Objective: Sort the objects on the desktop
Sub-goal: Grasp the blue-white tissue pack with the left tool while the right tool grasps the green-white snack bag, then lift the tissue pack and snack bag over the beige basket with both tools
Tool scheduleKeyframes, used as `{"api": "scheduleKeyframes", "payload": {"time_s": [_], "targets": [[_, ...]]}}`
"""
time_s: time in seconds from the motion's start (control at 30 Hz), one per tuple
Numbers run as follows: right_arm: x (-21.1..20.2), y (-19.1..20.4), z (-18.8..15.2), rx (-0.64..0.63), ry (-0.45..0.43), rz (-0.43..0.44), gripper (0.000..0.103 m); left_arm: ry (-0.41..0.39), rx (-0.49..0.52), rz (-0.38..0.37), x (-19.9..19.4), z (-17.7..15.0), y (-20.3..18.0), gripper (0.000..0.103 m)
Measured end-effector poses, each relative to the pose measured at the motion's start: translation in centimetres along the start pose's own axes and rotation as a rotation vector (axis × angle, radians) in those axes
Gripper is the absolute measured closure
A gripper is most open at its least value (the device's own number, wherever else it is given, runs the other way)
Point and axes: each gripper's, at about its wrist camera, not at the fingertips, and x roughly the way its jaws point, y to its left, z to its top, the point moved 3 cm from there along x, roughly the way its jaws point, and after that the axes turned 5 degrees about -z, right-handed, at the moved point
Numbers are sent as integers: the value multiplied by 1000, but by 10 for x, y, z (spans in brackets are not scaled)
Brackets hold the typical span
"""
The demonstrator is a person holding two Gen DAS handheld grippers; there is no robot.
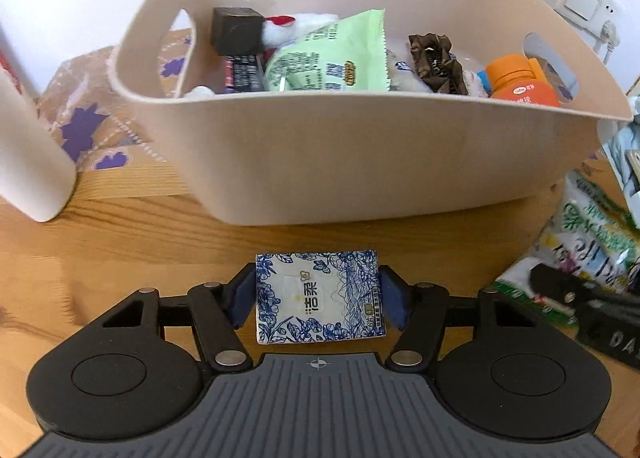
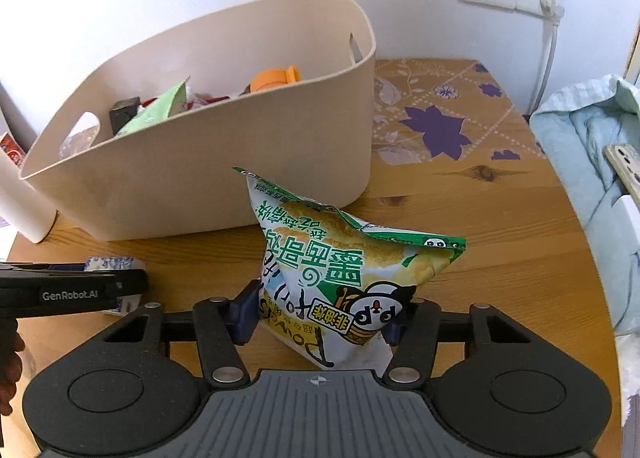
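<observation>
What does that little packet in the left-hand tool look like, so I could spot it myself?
Start at the big beige tub on the wooden table. Just in front of it, the left gripper has its jaws on a small flat tissue pack. Unlike the green and white snack bag nearby, it is white with blue flowers.

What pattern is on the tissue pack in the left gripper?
Blue floral print on white, on the tissue pack; clearest in the left wrist view.

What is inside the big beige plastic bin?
The beige plastic bin holds a green snack packet, orange bottle, dark cube and brown wrapper; anything beneath is hidden.
</observation>
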Motion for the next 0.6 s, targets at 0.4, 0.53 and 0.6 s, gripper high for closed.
{"api": "scheduleKeyframes", "payload": {"time_s": [0.4,0.53,0.6], "targets": [[-63,-15,2,-41,-114,29,48,-127,-9,46,-57,-10,2,39],[-83,-21,10,-48,-157,38,48,-173,-18,62,-81,-10,3,39],[-92,-22,16,-62,-181,42,48,-202,-15,70,-92,-9,3,39]]}}
